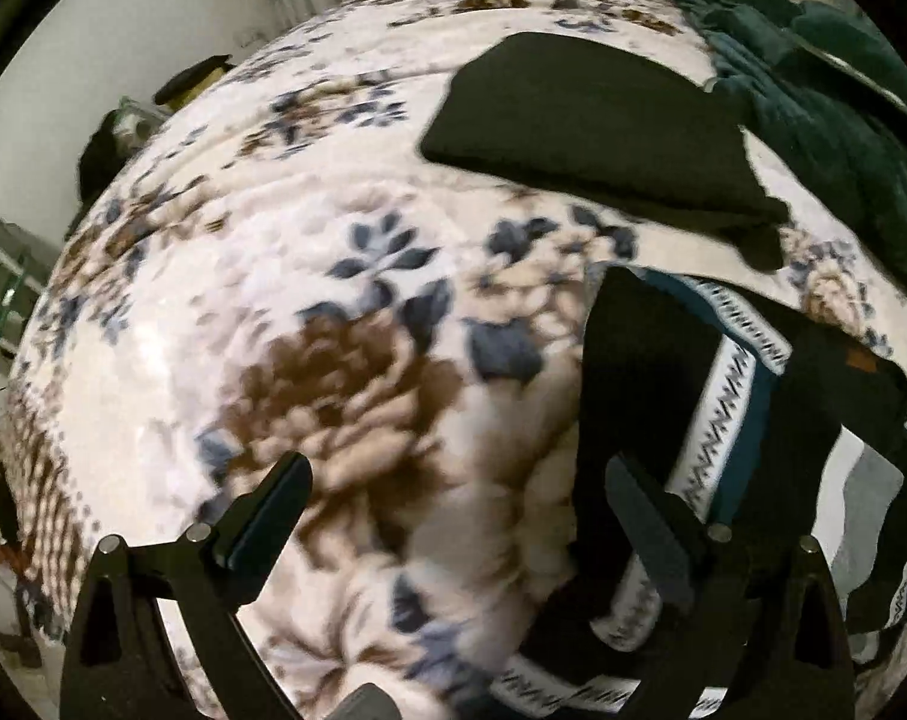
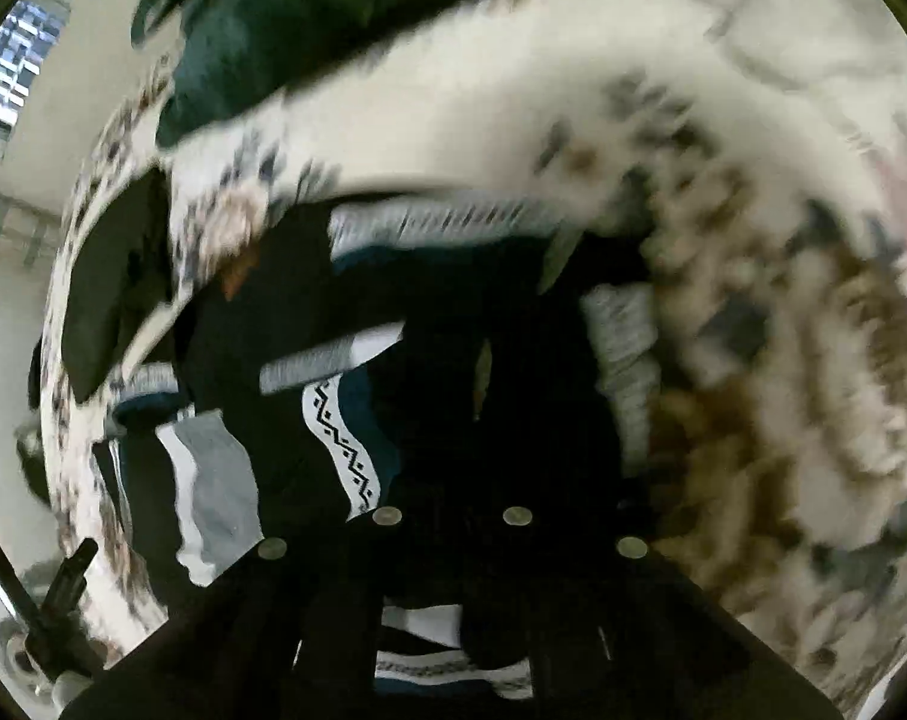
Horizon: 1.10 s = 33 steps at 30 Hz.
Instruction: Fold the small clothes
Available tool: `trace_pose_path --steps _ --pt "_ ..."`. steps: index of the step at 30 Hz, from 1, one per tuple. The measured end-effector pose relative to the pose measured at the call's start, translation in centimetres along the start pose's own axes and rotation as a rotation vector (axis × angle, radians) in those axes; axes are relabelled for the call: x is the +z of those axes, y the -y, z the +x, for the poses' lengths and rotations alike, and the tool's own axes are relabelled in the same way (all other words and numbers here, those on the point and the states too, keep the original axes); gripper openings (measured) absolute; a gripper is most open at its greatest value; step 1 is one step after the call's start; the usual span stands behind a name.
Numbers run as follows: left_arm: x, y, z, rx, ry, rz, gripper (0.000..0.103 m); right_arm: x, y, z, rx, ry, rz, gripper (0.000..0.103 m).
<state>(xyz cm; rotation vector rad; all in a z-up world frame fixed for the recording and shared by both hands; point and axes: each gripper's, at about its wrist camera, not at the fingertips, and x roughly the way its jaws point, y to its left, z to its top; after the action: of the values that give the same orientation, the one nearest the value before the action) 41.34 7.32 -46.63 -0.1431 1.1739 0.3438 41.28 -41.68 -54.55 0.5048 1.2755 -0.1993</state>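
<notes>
Currently the patterned garment (image 1: 723,372) lies on the floral bed cover (image 1: 273,300). Left tool (image 1: 459,516) stands apart, holding nothing; right tool (image 2: 453,516) is pinched together, apparently on dark fabric. A shallow pinch could slip, collapsing the fold.

Floral bed cover and the room's edges

A cream blanket (image 1: 309,312) printed with brown and blue flowers covers the bed. Past its far-left edge stand a pale wall (image 1: 27,90) and a green wire rack (image 1: 3,282); a window (image 2: 15,60) shows upper left.
</notes>
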Motion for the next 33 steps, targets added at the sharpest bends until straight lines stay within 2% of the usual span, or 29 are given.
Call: trace_pose_path --steps 1,4,7,9,11,14,15,17,18,20,22,25,26,28,30,33 --pt "0.3 0.8 0.3 -0.013 0.001 0.019 0.100 0.3 0.8 -0.5 -0.022 0.014 0.009 0.004" --pt "1.0 3.3 1.8 -0.027 -0.004 0.080 0.100 1.3 2.6 0.4 -0.056 -0.025 0.024 0.004" --pt "1.9 5.5 5.0 0.007 -0.049 0.143 0.100 1.7 3.8 1.4 -0.092 -0.051 0.026 0.004" --pt "2.2 6.1 7.6 0.030 -0.094 0.170 0.100 1.9 4.2 2.3 -0.107 -0.066 0.032 0.004" --pt "2.5 6.0 9.2 0.019 -0.123 0.178 0.102 1.9 4.3 3.4 -0.139 -0.085 0.007 0.004" --pt "2.8 5.4 9.0 -0.001 -0.103 0.197 0.102 2.0 4.4 4.6 -0.158 -0.113 -0.018 0.005" --pt "2.7 5.3 8.4 0.006 -0.094 0.211 0.102 2.0 4.4 4.6 -0.150 -0.118 -0.008 0.006" --pt "2.5 4.6 7.0 -0.004 -0.075 0.214 0.102 2.1 4.6 3.7 -0.138 -0.123 0.014 0.029" --pt "2.1 4.4 6.0 -0.012 -0.067 0.216 0.102 2.0 4.7 2.9 -0.117 -0.112 0.022 0.036" --pt "1.2 4.3 3.9 -0.041 -0.055 0.224 0.102 1.6 5.0 1.1 -0.058 -0.098 0.038 0.056" --pt "-0.3 4.8 1.0 -0.068 -0.030 0.250 0.102 0.6 5.3 -1.5 -0.027 -0.102 0.039 0.064" --pt "-3.4 7.3 -3.1 -0.112 -0.017 0.315 0.102 -1.1 5.7 -5.0 -0.040 -0.133 0.010 0.068" --pt "-5.2 8.7 -4.9 -0.128 -0.012 0.349 0.102 -1.4 5.9 -6.1 -0.034 -0.144 0.002 0.076" --pt "-7.3 10.9 -7.2 -0.160 -0.010 0.384 0.102 -2.0 7.0 -8.5 -0.011 -0.167 -0.023 0.085" --pt "-10.5 13.4 -9.5 -0.180 -0.021 0.414 0.102 -2.3 7.9 -10.3 0.002 -0.189 -0.070 0.085" --pt "-16.6 17.4 -12.5 -0.213 -0.091 0.430 0.102 -1.6 10.0 -12.0 0.000 -0.236 -0.141 0.085"
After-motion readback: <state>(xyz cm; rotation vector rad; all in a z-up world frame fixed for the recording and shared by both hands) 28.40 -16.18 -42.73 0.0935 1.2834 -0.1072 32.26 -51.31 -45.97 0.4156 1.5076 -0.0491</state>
